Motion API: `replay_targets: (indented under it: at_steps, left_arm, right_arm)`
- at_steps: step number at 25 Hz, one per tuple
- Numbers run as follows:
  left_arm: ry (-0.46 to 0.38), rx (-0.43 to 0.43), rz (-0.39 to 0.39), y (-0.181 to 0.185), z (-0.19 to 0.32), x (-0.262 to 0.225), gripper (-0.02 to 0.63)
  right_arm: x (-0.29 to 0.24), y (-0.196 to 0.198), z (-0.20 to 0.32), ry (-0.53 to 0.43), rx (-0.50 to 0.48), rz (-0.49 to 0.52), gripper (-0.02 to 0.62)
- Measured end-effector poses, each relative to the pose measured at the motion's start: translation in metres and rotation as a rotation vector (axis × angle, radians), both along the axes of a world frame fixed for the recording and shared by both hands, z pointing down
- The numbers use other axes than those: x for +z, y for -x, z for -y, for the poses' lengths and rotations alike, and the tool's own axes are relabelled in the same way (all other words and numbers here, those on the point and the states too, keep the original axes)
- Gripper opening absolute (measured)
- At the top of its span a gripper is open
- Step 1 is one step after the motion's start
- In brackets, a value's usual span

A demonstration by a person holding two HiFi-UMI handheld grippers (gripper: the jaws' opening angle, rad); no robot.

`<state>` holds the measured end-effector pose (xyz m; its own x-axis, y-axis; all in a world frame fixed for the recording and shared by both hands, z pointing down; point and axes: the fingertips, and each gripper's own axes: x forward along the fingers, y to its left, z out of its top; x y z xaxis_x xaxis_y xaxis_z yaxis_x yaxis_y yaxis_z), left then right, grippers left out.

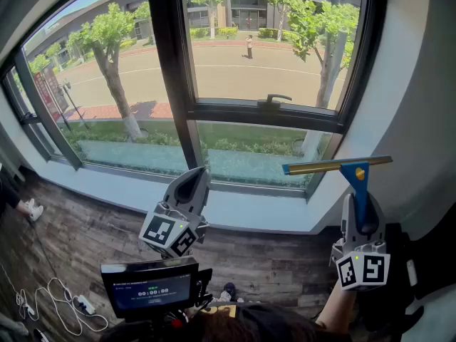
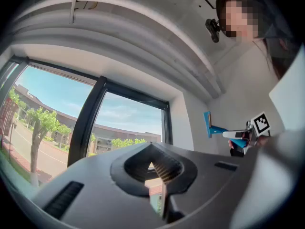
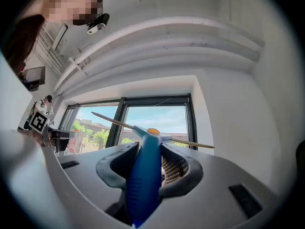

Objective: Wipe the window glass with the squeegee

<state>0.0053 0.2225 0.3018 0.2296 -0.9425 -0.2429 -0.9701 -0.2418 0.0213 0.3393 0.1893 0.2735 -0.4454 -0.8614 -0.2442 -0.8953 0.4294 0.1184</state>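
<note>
Head: right tongs (image 1: 360, 211) hold squeegee (image 1: 338, 166) upright, blade short of glass (image 1: 242, 55) | Left view: left tongs (image 2: 153, 167) seemingly together, empty | Right view: clamped on handle | Step: approach; next, press blade flat on pane.

1. Screen (image 1: 152, 291), low in the head view: a row of white digits split by colons, zeros as far as I can read them. The small line above is too fine to read.
2. Cube (image 1: 171, 234) on my left gripper (image 1: 191, 184): black-and-white square markers, no letters.
3. Cube (image 1: 362, 269) on my right gripper (image 1: 360, 204): square markers again, no letters.
4. Red board (image 1: 48, 95) outside, far left: print too small to read.
</note>
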Motion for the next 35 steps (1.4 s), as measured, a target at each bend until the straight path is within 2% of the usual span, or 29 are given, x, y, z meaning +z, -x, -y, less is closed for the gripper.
replay_targets:
  at_steps: [7, 12, 16, 22, 28, 35]
  left_arm:
    - [-0.028, 0.03, -0.03, 0.01, 0.021, -0.013, 0.002]
    - [-0.021, 0.028, 0.014, 0.022, 0.044, -0.015, 0.002]
    - [-0.011, 0.041, 0.026, 0.032, 0.057, -0.016, 0.002]
    - [0.042, 0.016, 0.038, 0.062, 0.085, -0.025, 0.002]
    - [0.055, 0.076, 0.06, 0.058, 0.107, -0.025, 0.002]
    - [0.08, 0.069, 0.03, 0.075, 0.135, -0.016, 0.002]
  right_arm:
    - [-0.009, 0.01, 0.017, -0.01, 0.003, -0.006, 0.143]
    - [-0.017, 0.024, 0.033, -0.018, 0.019, -0.014, 0.143]
    - [-0.016, 0.035, 0.042, -0.008, 0.041, -0.029, 0.143]
    - [-0.017, 0.054, 0.066, 0.008, 0.061, 0.007, 0.143]
    - [-0.015, 0.064, 0.084, 0.021, 0.099, 0.042, 0.143]
    - [-0.01, 0.068, 0.118, 0.047, 0.142, 0.02, 0.143]
